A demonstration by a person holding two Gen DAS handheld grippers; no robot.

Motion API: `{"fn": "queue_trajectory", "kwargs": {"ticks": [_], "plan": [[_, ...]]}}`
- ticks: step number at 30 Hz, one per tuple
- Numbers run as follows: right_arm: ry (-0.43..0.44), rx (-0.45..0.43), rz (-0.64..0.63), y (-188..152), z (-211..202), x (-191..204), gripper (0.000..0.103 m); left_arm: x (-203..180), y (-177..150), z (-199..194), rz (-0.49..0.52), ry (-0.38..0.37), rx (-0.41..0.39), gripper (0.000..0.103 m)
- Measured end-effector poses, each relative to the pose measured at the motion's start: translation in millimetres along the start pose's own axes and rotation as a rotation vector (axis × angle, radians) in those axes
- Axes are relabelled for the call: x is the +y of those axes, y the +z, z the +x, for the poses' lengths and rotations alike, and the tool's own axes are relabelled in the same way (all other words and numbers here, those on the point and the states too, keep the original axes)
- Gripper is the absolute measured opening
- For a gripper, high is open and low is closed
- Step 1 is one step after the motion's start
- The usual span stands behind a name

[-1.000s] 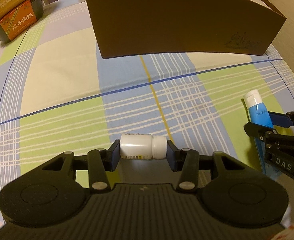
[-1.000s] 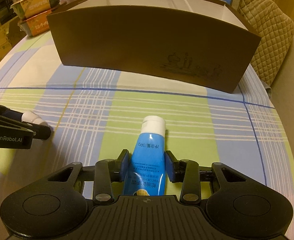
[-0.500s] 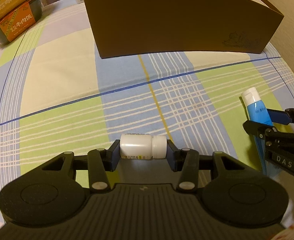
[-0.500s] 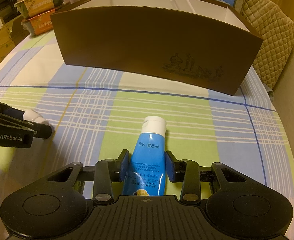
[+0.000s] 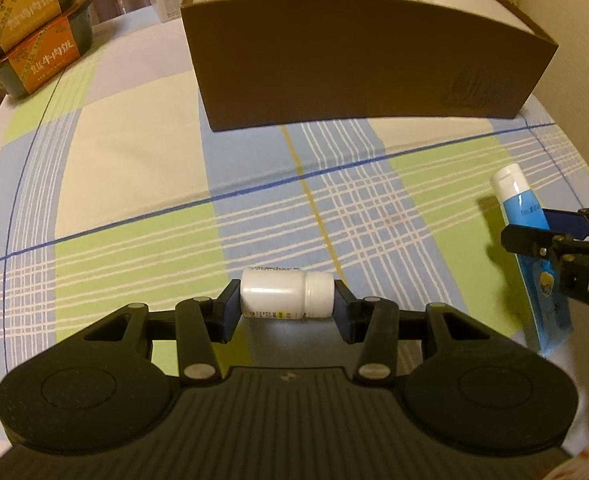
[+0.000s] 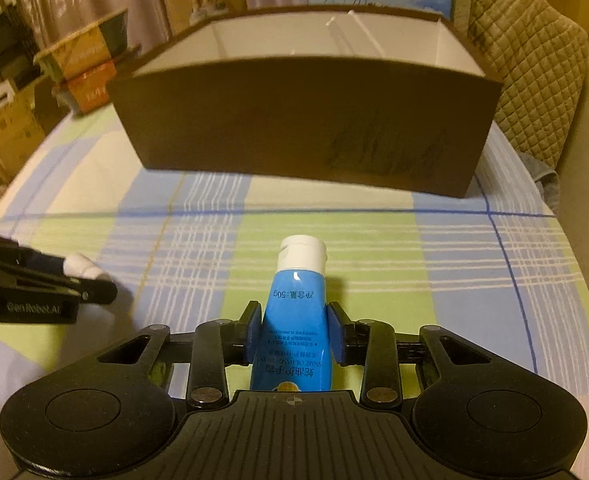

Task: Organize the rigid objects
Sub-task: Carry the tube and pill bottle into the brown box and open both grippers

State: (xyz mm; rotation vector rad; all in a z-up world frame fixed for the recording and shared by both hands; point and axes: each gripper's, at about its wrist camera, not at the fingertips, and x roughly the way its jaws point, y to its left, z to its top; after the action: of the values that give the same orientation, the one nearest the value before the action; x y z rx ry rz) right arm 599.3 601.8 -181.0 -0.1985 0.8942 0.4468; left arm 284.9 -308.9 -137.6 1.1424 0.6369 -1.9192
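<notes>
Checked tablecloth (image 5: 134, 184) before brown box (image 5: 358, 60): left gripper (image 5: 287, 307) clamps white bottle (image 5: 286, 293) end-to-end; right gripper (image 6: 294, 334) squeezes blue tube (image 6: 296, 320). Rounded bottle may pivot loose.

Left gripper (image 5: 287, 314) angled downward, fingers (image 5: 227, 312) closed; right gripper (image 6: 294, 338) likewise, apparently clamped.

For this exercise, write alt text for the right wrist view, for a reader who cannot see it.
The right gripper clamps a blue hand cream tube, white cap pointing ahead toward a brown cardboard box open at the top, on a checked tablecloth. At far left, the left gripper holds a white bottle.
</notes>
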Motion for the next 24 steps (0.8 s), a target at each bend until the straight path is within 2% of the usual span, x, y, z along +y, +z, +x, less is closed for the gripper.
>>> {"fn": "queue_trajectory", "kwargs": {"ticks": [24], "plan": [[0.027,-0.065,0.044,19,-29,-6,0.032,-8,16,-35,0.009,-0.031,-0.093,0.042]]}}
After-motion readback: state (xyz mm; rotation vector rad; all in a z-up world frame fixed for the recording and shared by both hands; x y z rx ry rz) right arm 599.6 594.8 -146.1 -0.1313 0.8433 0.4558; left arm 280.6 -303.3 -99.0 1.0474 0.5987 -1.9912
